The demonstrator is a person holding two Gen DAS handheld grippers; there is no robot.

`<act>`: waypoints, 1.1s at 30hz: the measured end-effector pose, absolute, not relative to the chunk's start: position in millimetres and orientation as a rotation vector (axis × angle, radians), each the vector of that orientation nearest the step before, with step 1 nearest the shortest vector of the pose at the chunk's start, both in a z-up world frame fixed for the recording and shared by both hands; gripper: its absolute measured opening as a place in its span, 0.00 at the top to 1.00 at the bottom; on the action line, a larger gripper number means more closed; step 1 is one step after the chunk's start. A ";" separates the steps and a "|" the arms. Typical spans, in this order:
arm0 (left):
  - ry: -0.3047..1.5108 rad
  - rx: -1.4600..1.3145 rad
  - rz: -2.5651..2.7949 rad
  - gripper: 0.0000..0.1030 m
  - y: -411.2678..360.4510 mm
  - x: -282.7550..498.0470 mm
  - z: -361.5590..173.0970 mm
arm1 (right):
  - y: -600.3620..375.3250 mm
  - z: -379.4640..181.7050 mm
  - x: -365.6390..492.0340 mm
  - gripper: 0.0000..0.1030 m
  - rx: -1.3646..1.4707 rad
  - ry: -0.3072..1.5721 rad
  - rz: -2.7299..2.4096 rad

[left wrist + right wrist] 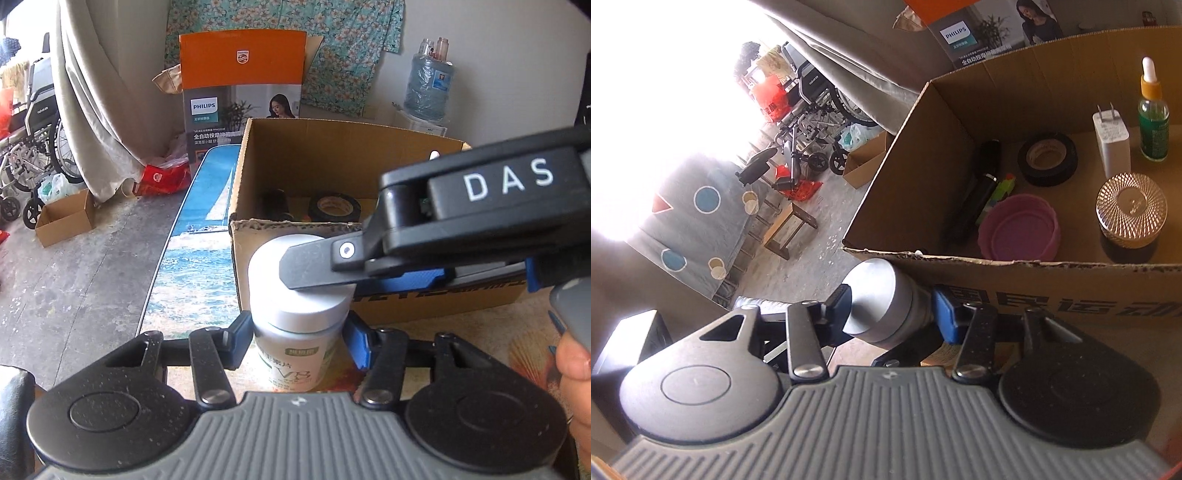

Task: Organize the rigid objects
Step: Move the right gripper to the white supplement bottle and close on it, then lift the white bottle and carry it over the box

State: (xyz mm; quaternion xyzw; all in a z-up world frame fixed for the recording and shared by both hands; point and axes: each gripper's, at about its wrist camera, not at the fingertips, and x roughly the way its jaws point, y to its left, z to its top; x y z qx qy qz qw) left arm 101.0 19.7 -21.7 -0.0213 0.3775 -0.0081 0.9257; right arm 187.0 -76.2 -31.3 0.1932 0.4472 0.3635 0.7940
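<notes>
A white supplement bottle (295,332) with a white cap stands on the table in front of a cardboard box (258,155). My left gripper (299,338) is shut on the bottle's body just under the cap. My right gripper (890,312) comes in from the right and is shut on the bottle's cap (879,299); one of its fingers (314,267) lies across the cap top in the left wrist view. The box (1015,264) holds a black tape roll (1047,158), a pink lid (1019,229), a white charger (1111,144), a dropper bottle (1153,122), a ribbed gold-lidded jar (1131,210) and a black cylinder (979,188).
A Philips carton (242,92) stands behind the box. A sea-print board (199,251) lies left of it. A wheelchair (33,147), a small open carton (66,218) and a red bag (162,177) are on the concrete floor at left. A water jug (426,88) stands at back right.
</notes>
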 end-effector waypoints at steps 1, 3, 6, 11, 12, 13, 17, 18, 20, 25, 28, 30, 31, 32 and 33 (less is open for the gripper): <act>0.776 -0.047 -0.017 0.48 20.0 101.3 -21.6 | -76.0 -31.5 187.0 0.58 0.417 0.961 0.781; 0.779 -0.058 -0.018 0.48 21.3 101.4 -21.2 | -75.3 -31.4 186.7 0.59 0.410 0.956 0.780; 0.776 -0.064 -0.017 0.48 20.6 98.6 -18.0 | -77.3 -29.8 184.9 0.61 0.412 0.951 0.785; 0.760 -0.049 -0.005 0.48 16.6 85.6 -2.6 | -82.6 -18.9 175.9 0.61 0.420 0.934 0.809; 0.753 -0.043 -0.001 0.48 15.9 81.8 2.7 | -83.8 -14.4 172.3 0.61 0.422 0.925 0.819; 0.744 -0.037 0.004 0.48 15.6 78.1 8.9 | -84.4 -9.5 168.6 0.61 0.423 0.916 0.829; 0.679 -0.001 0.033 0.48 12.0 61.6 43.6 | -90.2 20.7 154.3 0.60 0.432 0.849 0.885; 0.657 0.012 0.039 0.48 10.4 58.5 53.8 | -91.8 31.0 151.0 0.60 0.434 0.825 0.900; 0.610 0.035 0.044 0.48 6.1 55.4 75.1 | -95.7 52.7 145.8 0.60 0.431 0.771 0.922; 0.537 0.055 -0.006 0.48 -14.7 72.2 117.1 | -118.3 107.0 144.9 0.59 0.399 0.643 0.911; 0.515 0.055 -0.069 0.48 -36.2 93.7 130.6 | -143.5 129.1 157.4 0.59 0.387 0.598 0.864; 0.521 0.045 -0.122 0.48 -52.8 113.9 132.2 | -164.1 137.6 170.7 0.59 0.387 0.586 0.822; 0.533 0.036 -0.149 0.48 -60.5 124.6 131.0 | -174.8 139.1 178.0 0.59 0.387 0.585 0.798; 0.548 0.025 -0.177 0.48 -68.7 136.6 127.5 | -185.8 139.4 185.6 0.59 0.392 0.589 0.776; 0.562 0.019 -0.201 0.48 -76.8 145.9 124.3 | -198.1 137.1 193.3 0.59 0.400 0.595 0.754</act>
